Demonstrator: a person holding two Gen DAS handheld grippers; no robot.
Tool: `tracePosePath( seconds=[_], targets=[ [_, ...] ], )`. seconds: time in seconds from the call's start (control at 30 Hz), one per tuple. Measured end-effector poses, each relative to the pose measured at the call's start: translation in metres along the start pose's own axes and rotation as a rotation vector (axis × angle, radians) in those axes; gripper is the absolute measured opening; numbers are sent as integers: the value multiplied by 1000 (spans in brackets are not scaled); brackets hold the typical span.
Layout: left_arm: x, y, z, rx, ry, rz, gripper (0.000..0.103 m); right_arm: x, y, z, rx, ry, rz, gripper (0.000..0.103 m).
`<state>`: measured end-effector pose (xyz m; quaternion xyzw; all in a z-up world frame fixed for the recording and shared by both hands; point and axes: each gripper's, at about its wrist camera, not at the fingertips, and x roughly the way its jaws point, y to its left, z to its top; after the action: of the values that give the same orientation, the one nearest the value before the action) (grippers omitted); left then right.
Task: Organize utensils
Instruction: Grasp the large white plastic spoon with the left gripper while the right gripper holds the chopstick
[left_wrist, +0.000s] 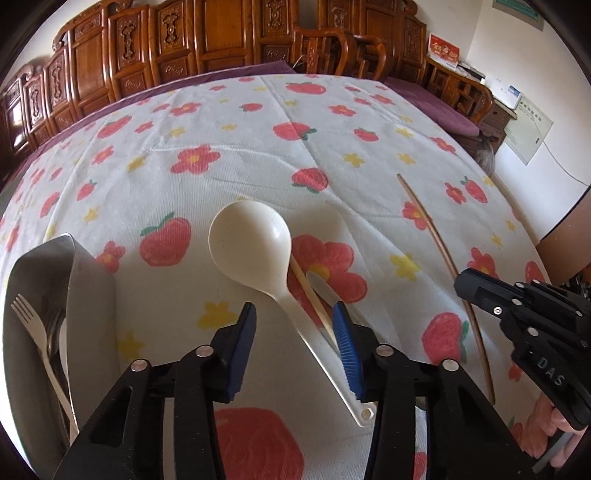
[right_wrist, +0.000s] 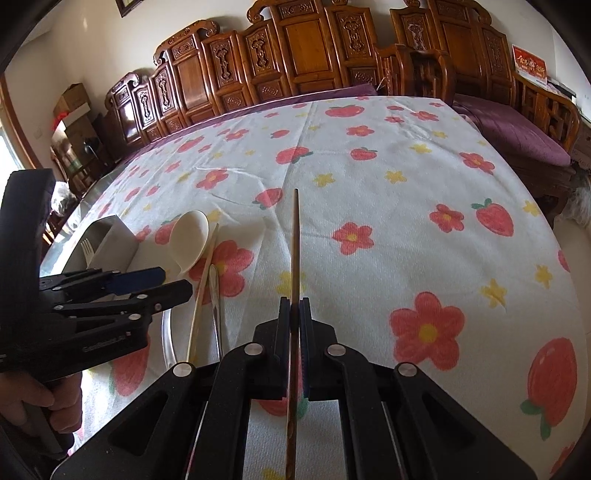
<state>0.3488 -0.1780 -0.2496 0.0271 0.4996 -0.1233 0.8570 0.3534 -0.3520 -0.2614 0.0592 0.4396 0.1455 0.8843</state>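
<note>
We see even, soft daylight in both views; shadows under the white ladle (left_wrist: 251, 243) stay faint. Fisheye distortion bows the floral tablecloth (right_wrist: 388, 206) and blackens the corners; centres remain sharp.

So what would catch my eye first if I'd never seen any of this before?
Probably the bright tablecloth printed with red flowers and strawberries. Next, the big white spoon lying at its middle, its handle between the open left gripper fingers. Then the right gripper, shut on a thin wooden chopstick, and the metal holder at the left with a fork in it.
</note>
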Motion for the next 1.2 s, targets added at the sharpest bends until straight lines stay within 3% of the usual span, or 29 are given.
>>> tracePosePath(
  seconds=[0.17,0.23,1.2],
  targets=[
    [6,4,-3,-14,29,-4,16,0,1,1,-1,0,5,6],
    [5,5,-5,-11,31,2,4,-1,3,1,-3,-1,9,6],
    [-93,36,-4,54,-109,100,3,-23,54,11,-81,-46,68,6]
  ],
)
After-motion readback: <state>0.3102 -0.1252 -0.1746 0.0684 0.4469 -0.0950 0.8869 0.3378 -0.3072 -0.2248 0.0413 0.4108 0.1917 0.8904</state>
